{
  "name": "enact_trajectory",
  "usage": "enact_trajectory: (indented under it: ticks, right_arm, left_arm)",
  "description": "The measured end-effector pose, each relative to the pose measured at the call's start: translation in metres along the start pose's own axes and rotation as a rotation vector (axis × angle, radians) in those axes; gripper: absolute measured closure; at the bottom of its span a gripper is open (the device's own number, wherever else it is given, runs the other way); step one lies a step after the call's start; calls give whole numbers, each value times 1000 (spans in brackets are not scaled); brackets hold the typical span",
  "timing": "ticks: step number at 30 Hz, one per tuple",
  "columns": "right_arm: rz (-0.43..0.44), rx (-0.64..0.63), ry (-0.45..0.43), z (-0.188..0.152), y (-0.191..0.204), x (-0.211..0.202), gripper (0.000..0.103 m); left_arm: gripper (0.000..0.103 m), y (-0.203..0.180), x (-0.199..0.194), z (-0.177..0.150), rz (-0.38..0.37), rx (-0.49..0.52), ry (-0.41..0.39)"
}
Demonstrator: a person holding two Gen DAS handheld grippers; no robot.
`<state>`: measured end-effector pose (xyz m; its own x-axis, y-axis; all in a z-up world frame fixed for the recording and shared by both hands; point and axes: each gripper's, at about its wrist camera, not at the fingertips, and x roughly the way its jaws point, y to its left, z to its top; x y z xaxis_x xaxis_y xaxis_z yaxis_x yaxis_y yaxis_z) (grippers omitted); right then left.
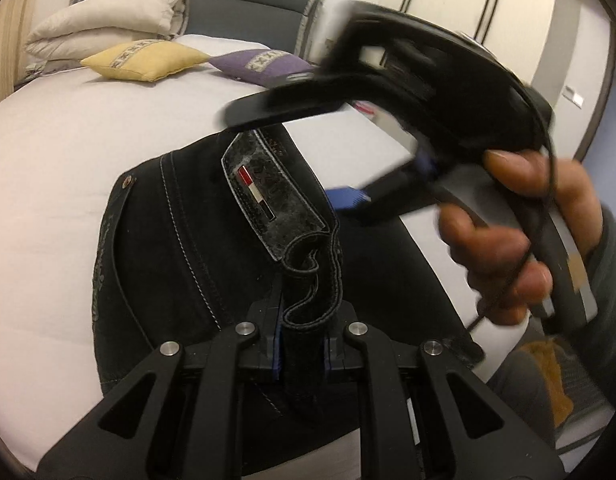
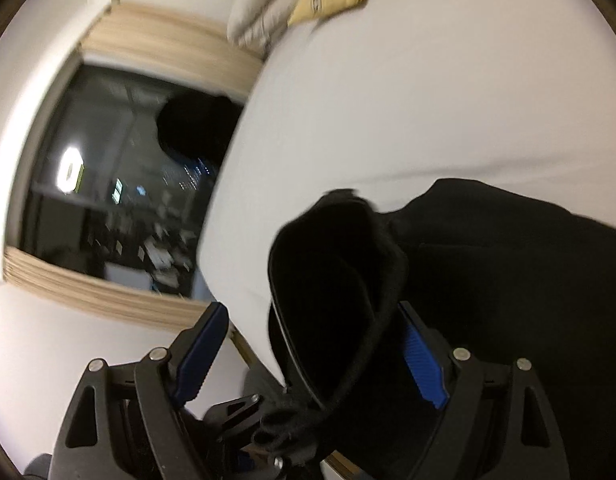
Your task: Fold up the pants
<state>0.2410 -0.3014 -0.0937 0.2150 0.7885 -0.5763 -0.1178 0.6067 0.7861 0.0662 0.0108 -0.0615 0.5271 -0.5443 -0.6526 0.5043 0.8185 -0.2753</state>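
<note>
Left gripper [image 1: 304,344] pinches the pants [image 1: 156,240] waistband over the bed [image 1: 48,140], right gripper [image 2: 312,352] spread wide around loose fabric; judged mid-fold, right needing a fresh grip next

Black pants [image 1: 156,248] with pale stitching lie on a white bed [image 1: 48,152]. The waistband, bearing a grey patch, is lifted at the near edge.
</note>
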Motion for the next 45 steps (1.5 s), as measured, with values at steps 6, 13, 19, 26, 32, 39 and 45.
enact_trajectory:
  ticks: [6,13,19,26,32,39,45]
  right_arm:
    - [-74,-9,27,10,-15,1,71]
    - [-89,-14,-27,1,-27,-23,85]
    - [-81,5,-67,-1,-41,-47,85]
    - [-86,44,-105,-11,-61,-66,85]
    - [-90,89,-134,-17,-85,-78,86]
    - [-104,122,-142,-26,-109,-88,86]
    - [-112,134,-150,-28,-114,-90,87]
  left_arm:
    - [91,-2,19,11,24,-1,25]
    - [91,-21,37,25,31,29,64]
    - [91,-39,56,44,13,57,84]
    - [91,-72,93,54,-14,103,132]
    - [90,-91,128,61,-26,135,176]
    - [89,-95,162,63,-33,148,224]
    - [88,-109,188,73,-36,165,240]
